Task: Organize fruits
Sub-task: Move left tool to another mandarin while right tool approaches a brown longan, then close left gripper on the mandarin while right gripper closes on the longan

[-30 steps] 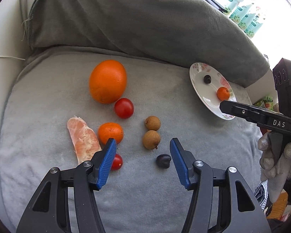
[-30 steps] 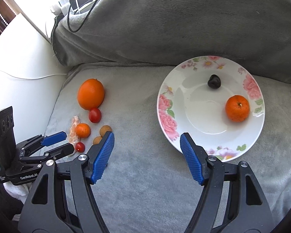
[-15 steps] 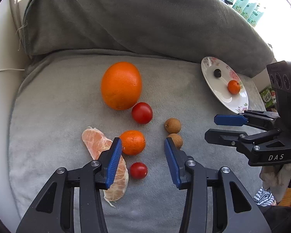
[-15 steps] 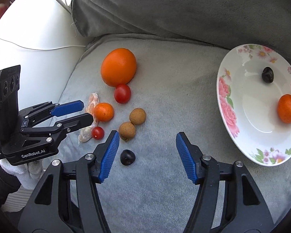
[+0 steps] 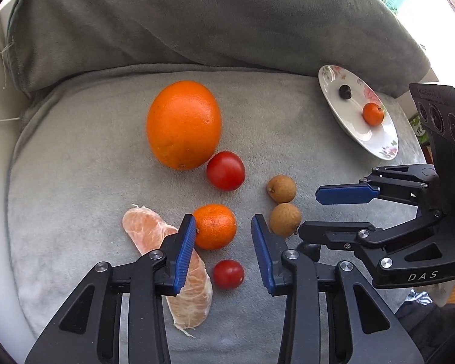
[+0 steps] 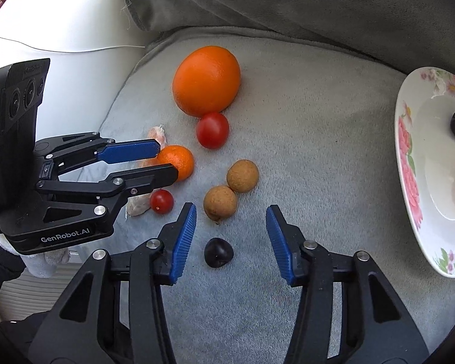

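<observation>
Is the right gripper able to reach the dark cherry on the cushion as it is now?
Probably yes. The right gripper is open, and the dark cherry lies between its jaws with nothing over it. The two longans sit just beyond, apart from it.

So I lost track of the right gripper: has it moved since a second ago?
Yes. The right gripper has swung left, off the plate, toward the dark fruit.

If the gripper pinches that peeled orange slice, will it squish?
Probably. The peeled, pale orange citrus segment has no rind, only thin membrane, so it likely squashes or tears. It lies long and flat on the grey cushion, so it should not roll.
</observation>
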Motion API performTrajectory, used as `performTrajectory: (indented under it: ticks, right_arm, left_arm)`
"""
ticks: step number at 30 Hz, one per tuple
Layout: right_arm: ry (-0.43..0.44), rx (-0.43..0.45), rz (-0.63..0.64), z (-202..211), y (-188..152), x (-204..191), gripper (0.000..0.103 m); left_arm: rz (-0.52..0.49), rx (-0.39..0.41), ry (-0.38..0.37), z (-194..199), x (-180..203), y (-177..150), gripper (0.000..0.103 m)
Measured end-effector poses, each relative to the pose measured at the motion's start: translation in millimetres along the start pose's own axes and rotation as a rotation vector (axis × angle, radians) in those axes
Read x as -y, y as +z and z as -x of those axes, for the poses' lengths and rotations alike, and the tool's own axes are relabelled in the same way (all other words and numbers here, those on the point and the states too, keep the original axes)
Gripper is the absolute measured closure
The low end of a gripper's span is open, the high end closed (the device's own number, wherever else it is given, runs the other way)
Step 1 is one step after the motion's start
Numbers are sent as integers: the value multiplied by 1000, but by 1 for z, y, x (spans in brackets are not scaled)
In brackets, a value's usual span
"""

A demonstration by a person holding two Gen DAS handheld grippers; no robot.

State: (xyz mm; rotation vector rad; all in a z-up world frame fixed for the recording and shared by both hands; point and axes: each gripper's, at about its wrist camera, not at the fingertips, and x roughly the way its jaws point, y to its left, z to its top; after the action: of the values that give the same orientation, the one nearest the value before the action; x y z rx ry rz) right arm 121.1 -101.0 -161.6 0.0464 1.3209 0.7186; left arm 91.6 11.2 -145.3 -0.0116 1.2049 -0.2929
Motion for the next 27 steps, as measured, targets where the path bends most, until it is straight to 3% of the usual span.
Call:
performTrajectory:
  ticks: [2,13,17,27]
  right_arm:
    - [1,-9,5,-5,3,-3,61]
    - [-7,-29,23,-16,12,-11,63]
    - [-18,-37,25,-21,14,-14,67]
    - [-11,-38,36,-26,14,-16,75]
  left_arm:
    - [-5,-4,3,-1,-1,1,67]
    - [-44,-35,36,-12,-2,8,69]
    - [-48,-36,47,-16,-4,11,72]
    - [-26,-20,29,-13,-7,9,74]
